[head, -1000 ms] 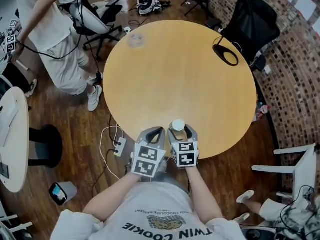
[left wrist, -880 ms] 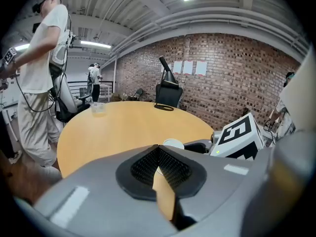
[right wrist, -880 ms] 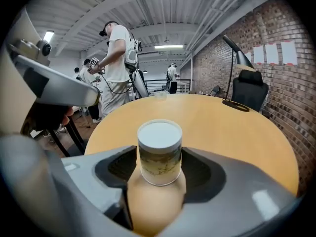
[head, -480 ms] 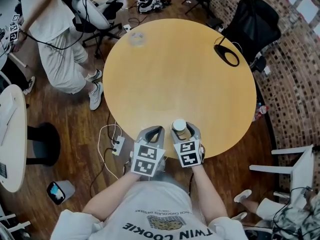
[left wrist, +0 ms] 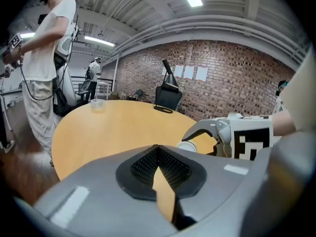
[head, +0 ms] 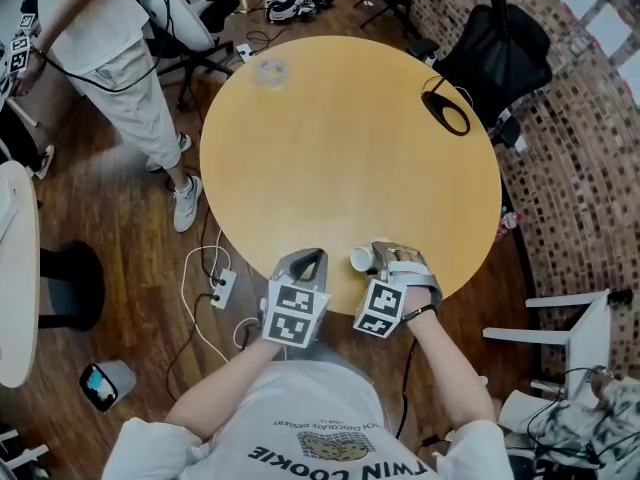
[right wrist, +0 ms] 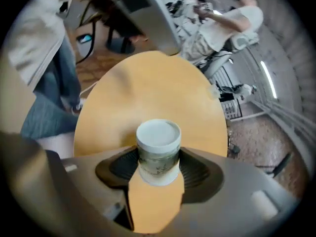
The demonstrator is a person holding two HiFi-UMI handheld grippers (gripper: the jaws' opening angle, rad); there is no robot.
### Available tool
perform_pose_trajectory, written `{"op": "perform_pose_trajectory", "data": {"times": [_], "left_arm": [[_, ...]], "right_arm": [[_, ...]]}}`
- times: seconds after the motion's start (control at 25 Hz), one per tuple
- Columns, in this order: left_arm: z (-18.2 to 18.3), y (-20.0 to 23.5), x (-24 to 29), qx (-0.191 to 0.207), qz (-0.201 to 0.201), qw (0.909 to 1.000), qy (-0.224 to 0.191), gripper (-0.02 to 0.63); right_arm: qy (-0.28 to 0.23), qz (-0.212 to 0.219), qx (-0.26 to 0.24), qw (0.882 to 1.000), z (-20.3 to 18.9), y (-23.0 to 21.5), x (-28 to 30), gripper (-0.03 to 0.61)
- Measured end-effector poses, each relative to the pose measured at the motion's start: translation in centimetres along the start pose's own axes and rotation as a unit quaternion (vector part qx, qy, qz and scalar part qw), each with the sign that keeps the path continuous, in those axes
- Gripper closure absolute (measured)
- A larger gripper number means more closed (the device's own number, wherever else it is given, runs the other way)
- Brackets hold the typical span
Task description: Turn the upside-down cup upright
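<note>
A small white paper cup [head: 361, 259] hangs over the near edge of the round wooden table [head: 340, 148]. It is tipped on its side, with one end pointing left. My right gripper [head: 376, 259] is rolled over and shut on it. In the right gripper view both pads press the sides of the cup [right wrist: 158, 154], and its flat white end faces away from the camera. My left gripper [head: 309, 259] sits just to the left of the cup, shut and holding nothing. In the left gripper view the left gripper [left wrist: 158, 149] has its tips together, and the cup [left wrist: 188, 146] is off to the right in the right gripper [left wrist: 196, 137].
A clear plastic cup [head: 270, 71] stands at the table's far left and a black loop [head: 447, 111] lies at the far right. A person [head: 95, 38] stands left of the table. Behind the table are office chairs [head: 500, 53]. A power strip and cables [head: 222, 288] lie on the floor.
My right gripper has rolled over with the cup in it. The cup was standing on end and now lies sideways, and the hand has shifted slightly right. The left gripper has stayed put.
</note>
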State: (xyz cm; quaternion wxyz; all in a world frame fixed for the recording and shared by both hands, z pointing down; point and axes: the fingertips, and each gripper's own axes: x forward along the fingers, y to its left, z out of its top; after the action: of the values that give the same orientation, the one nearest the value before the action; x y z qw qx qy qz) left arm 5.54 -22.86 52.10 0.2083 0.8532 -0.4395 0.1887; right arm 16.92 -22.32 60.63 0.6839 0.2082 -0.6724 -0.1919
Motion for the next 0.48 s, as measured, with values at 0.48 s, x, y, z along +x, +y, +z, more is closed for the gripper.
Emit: {"op": "perform_pose_trajectory", "data": {"times": [0.48], "left_arm": [[0.2, 3.0, -1.6, -0.034, 0.015, 0.9992, -0.013, 0.611]], "right_arm": [[0.130, -0.052, -0.250, 0.958, 0.4, 1.1, 1.8, 0.314]]}}
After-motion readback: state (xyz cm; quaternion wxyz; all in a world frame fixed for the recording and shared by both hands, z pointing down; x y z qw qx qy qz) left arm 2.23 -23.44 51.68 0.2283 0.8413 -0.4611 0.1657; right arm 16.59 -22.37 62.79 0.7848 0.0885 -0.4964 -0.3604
